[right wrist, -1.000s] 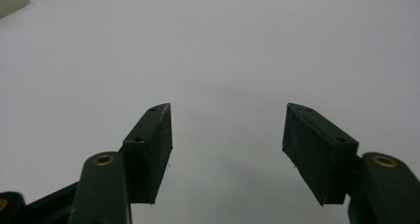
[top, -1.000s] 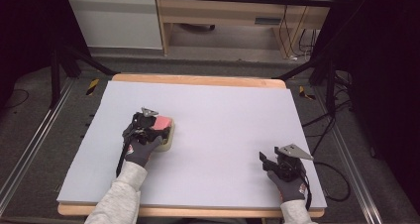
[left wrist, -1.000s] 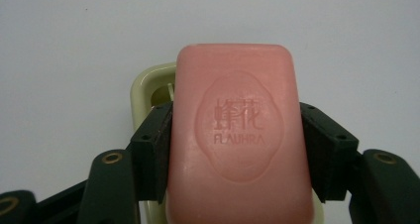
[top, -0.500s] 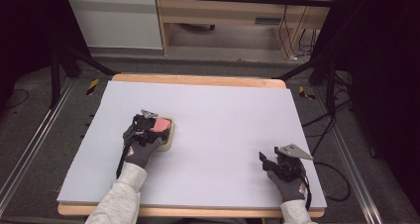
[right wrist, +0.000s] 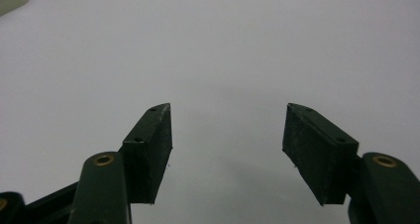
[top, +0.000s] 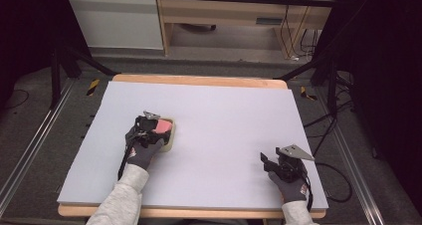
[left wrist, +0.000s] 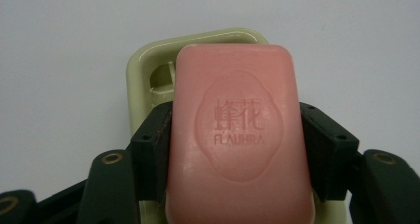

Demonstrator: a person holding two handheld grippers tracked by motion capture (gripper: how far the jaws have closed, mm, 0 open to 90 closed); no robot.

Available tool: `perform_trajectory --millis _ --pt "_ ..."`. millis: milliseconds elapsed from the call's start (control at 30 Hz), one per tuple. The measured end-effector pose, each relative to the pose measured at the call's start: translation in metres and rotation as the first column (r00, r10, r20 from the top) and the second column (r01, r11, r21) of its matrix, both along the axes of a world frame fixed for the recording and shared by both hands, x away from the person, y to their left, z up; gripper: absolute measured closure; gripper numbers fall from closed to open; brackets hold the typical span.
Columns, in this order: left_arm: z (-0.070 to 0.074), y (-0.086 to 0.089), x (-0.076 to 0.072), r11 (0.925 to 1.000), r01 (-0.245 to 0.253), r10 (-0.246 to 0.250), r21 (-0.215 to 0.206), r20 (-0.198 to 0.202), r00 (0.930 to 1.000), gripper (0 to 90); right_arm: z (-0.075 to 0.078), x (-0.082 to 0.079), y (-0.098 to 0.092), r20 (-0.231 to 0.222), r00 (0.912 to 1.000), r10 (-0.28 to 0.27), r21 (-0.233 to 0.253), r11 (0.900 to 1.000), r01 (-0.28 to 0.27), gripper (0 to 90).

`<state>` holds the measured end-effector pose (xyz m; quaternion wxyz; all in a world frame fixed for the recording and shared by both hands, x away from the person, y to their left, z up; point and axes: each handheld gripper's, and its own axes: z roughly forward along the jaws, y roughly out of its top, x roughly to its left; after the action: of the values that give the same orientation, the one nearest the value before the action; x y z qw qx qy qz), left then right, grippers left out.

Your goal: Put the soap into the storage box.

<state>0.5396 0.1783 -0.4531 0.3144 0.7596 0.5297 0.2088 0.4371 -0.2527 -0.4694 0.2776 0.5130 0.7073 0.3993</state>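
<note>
Toward the left of the pale grey surface (top: 224,135), the left tongs (left wrist: 236,130) are clamped on a pink soap bar (left wrist: 238,135), one black jaw pressed flat against each long side. The bar hangs just over a cream soap dish (left wrist: 148,65), whose far rim and one inner corner show beyond it; whether the bar touches the dish cannot be told. The bar's long axis runs straight along the tongs, away from the hand, its far short end over the dish's far rim. Its broad stamped face looks up at the camera: an oval emblem with two raised Chinese characters and, beneath them, the Latin letters "FLAUHRA". In the high view the soap bar (top: 162,126) and the dish (top: 169,141) lie just ahead of the left gloved hand (top: 144,153).

Well to the right of the dish, near the surface's front edge, the right tongs (right wrist: 228,149) stand wide open over bare surface, gripping nothing.
</note>
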Motion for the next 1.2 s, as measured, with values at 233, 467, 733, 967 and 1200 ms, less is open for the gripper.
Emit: perform_trajectory --millis 233,467,733,967,1200 --pt "-0.002 0.002 0.001 1.0 -0.006 0.006 -0.008 -0.013 0.9999 36.9 0.0 0.0 0.0 0.002 1.0 0.0 -0.001 1.0 0.0 35.5" --pt "0.008 0.004 -0.004 0.9994 -0.003 0.003 -0.034 0.027 0.9996 33.6 0.0 0.0 0.0 0.004 1.0 -0.003 -0.001 1.0 0.003 35.2" --pt "0.02 0.006 -0.014 0.9993 0.021 -0.02 -0.029 0.064 0.9978 30.5 0.001 0.0 -0.001 0.003 1.0 -0.008 0.005 1.0 0.008 35.3" --pt "0.029 0.013 -0.025 0.9949 0.083 -0.077 -0.057 0.104 0.9916 26.7 0.001 0.0 -0.003 0.004 0.9999 -0.014 0.007 1.0 0.014 35.2" --pt "0.031 0.027 -0.042 0.9869 0.142 -0.131 -0.078 0.128 0.9831 26.0 -0.001 0.0 -0.005 -0.012 0.9995 -0.03 0.005 1.0 0.031 33.3"
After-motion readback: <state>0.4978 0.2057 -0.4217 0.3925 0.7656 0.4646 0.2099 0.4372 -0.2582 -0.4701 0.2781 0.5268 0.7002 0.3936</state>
